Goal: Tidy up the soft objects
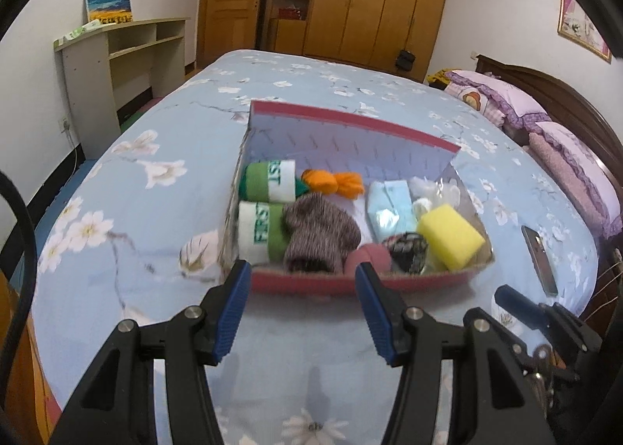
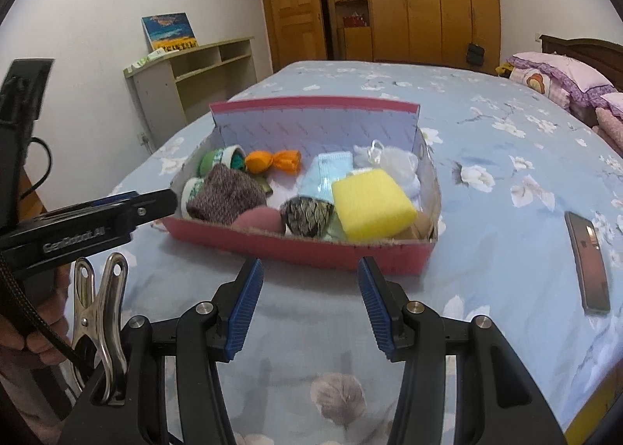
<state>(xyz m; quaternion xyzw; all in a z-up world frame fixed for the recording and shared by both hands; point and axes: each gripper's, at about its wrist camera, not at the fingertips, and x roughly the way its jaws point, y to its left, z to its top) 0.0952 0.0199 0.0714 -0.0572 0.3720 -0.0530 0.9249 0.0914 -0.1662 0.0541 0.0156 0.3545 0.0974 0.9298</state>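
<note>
Nearest, the left gripper (image 1: pixel 301 267) and right gripper (image 2: pixel 309 263) are hovering over the floral bedsheet (image 2: pixel 486 250), jaws parted and grasping nothing. Just beyond, the red cardboard box (image 2: pixel 311 250) is holding the soft objects: rolled green-and-white socks (image 1: pixel 263 228), a brown knitted item (image 1: pixel 319 234), a yellow sponge (image 2: pixel 372 205), an orange bundle (image 1: pixel 333 182) and a light blue pack (image 1: pixel 389 205). A phone (image 2: pixel 590 263) is lying right of the box. Nothing soft is lying loose, so the sorting is appearing largely finished.
</note>
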